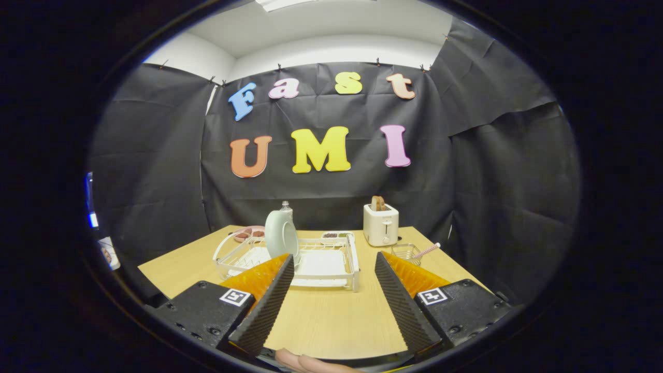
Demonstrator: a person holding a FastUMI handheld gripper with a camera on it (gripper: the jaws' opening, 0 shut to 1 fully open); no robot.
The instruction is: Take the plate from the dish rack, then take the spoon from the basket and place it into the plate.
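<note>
A pale green plate (280, 234) stands on edge in the left part of a white dish rack (321, 264), on the wooden table beyond my fingers. Right of the rack sits a small wire basket (406, 252), and a spoon with a pink handle (426, 250) pokes out of it to the right. My gripper (334, 257) is open, with nothing between its two ribbed black fingers (269, 305). It hovers above the table's near part, short of the rack. The plate is just beyond the left fingertip, the basket just beyond the right one.
A white toaster (380, 224) with toast in it stands behind the basket. Behind the rack are a bottle (286, 208), a pink dish (247, 233) and a small tray of food (335, 235). Bare wooden table (331, 321) lies under my fingers. A fingertip of the person's hand (305, 362) shows below.
</note>
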